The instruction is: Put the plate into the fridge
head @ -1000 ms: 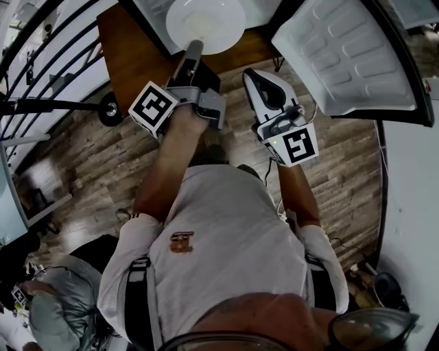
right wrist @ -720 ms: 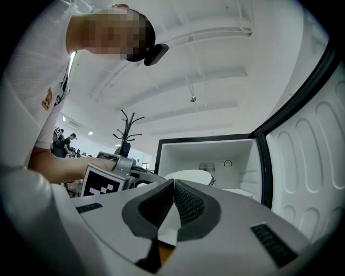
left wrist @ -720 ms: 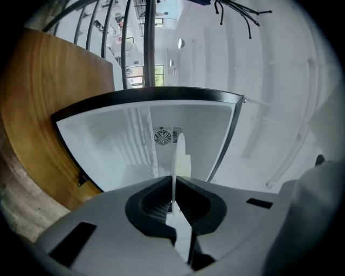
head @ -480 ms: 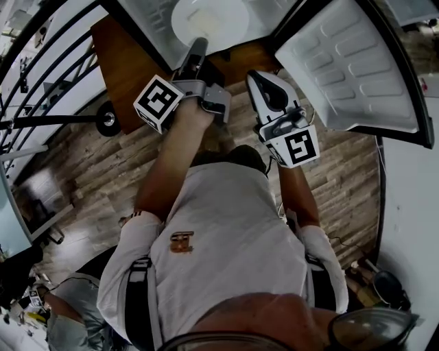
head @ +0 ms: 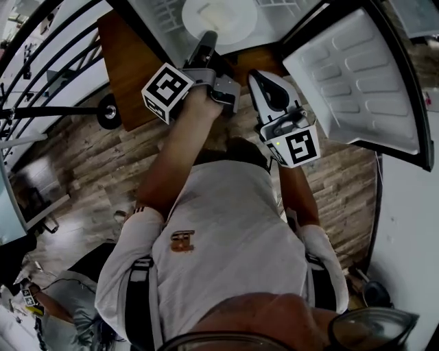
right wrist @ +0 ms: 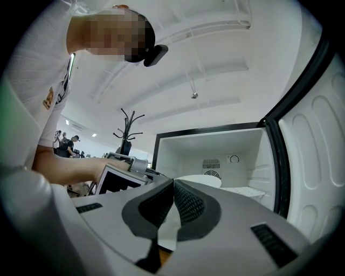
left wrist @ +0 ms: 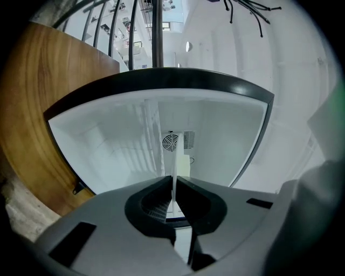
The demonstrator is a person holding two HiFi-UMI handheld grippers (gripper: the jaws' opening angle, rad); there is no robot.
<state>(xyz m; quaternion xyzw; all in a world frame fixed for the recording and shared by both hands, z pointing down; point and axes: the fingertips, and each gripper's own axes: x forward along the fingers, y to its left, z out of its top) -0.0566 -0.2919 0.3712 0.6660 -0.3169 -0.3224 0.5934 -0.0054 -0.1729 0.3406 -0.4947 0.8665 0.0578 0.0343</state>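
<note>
Our round white plate [head: 223,15] sits inside the open white fridge [head: 156,17], its near rim pinched in our left gripper [head: 208,40]. Its far edge is cut off above, and we cannot tell whether it rests on a shelf. Our right gripper [head: 259,77] hangs clenched and empty beside the white ribbed door [head: 357,75]. A brown wooden cabinet [head: 127,62] flanks the fridge

We're stretching the left arm [head: 171,158] fwd, the left gripper [head: 208,35] out ahead, jaws pinching the thin rim of the plate [head: 230,14]. We're holding the right arm [head: 298,192] bent, the right gripper [head: 255,74] further back, jaws pressed together w/ nothing btwn them
</note>
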